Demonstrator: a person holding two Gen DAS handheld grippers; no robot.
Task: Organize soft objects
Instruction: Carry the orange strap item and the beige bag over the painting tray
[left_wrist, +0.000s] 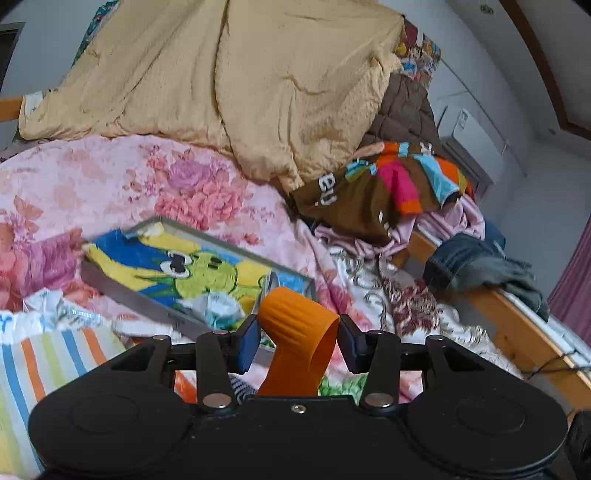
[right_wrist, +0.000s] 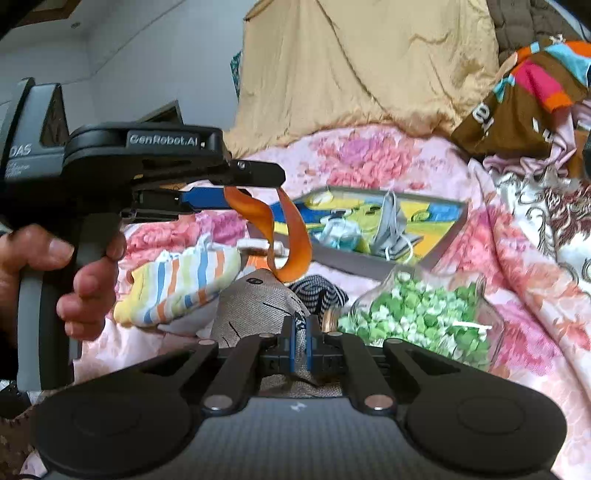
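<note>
The bed (left_wrist: 110, 177) under its pink floral sheet carried everything you were working with. A tan quilt (left_wrist: 258, 81) was heaped at the far end, and a brown top with bright stripes (left_wrist: 388, 188) lay crumpled to its right, near the bed's wooden edge, with dark jeans (left_wrist: 476, 262) beside it.

Near the middle sat a shallow grey tray (left_wrist: 110, 282) lined with a cartoon frog picture; a grey cloth (right_wrist: 391, 225) and a pale blue bundle (right_wrist: 338, 230) lay inside it. Closer to you, in front of the tray, a striped pouch (right_wrist: 184, 284) lay to the left, a beige fabric piece (right_wrist: 255, 310) in the middle with a black-and-white knit (right_wrist: 321, 293) behind it, and a clear bag of green and white bits (right_wrist: 417, 317) to the right.

Your left tool (left_wrist: 297, 332) was clamped on an orange silicone sleeve (left_wrist: 299, 332), the pads pressing its sides. From the right wrist view the sleeve hung off the bed, just above the beige piece, bent into a loose loop, and your hand (right_wrist: 74, 273) gripped the tool's handle.

Your right tool (right_wrist: 301, 328) had its jaws pressed together, pinching a fold of the beige piece between the blue pads.
</note>
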